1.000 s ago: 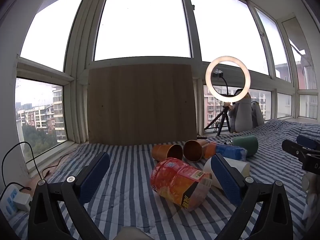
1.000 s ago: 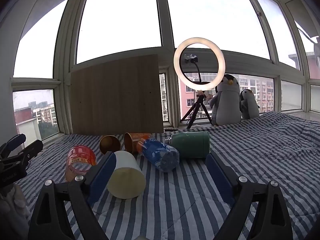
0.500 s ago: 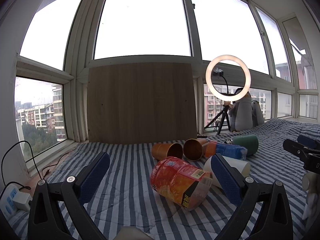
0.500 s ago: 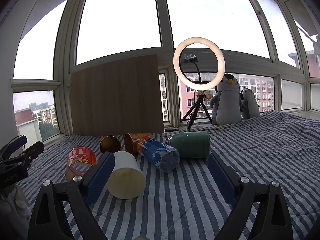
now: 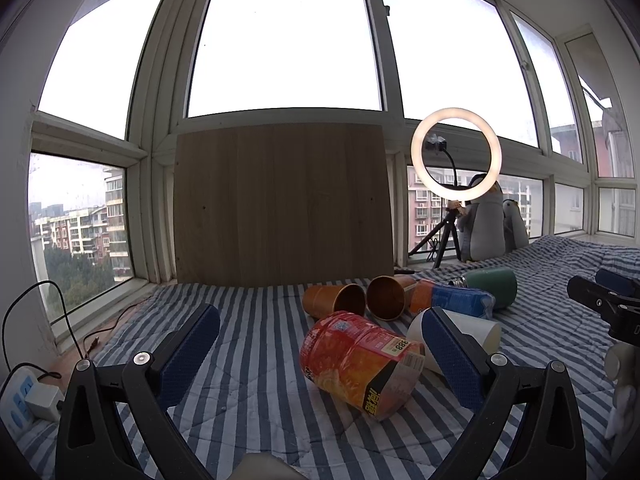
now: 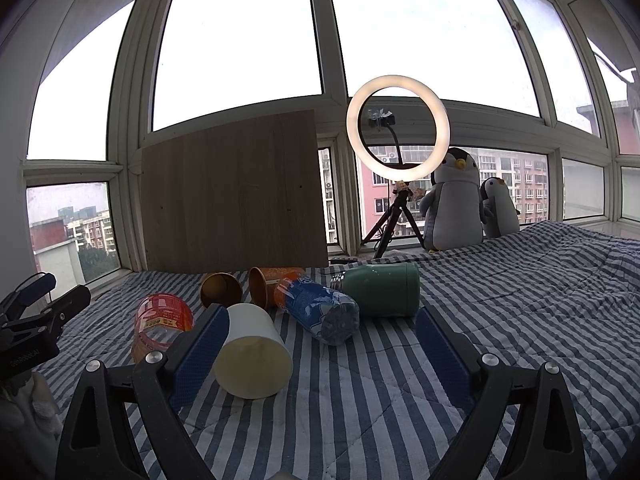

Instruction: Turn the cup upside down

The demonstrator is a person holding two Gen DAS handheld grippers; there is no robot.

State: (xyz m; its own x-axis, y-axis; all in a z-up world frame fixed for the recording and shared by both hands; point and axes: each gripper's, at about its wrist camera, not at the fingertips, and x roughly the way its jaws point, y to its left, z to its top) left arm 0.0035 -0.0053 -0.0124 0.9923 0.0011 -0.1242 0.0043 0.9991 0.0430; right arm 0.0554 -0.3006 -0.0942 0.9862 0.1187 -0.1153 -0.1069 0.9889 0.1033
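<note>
Several cups lie on their sides on a blue-striped blanket. A white paper cup (image 6: 253,350) lies with its mouth toward the right wrist camera; it also shows in the left wrist view (image 5: 470,330). A red-orange plastic cup (image 5: 360,362) lies in front of my left gripper (image 5: 320,354), and shows in the right wrist view (image 6: 160,322). Two brown paper cups (image 5: 334,300) (image 5: 388,296) lie behind it. My left gripper is open and empty. My right gripper (image 6: 320,350) is open and empty, its left finger beside the white cup.
A blue patterned cup (image 6: 320,310) and a green flask (image 6: 380,290) lie among the cups. A wooden board (image 5: 280,204) leans on the window. A ring light on a tripod (image 6: 398,132) and two plush penguins (image 6: 454,200) stand behind. A power strip (image 5: 24,400) lies at left.
Both views have shifted only slightly. The cups have not moved and both grippers stay open.
</note>
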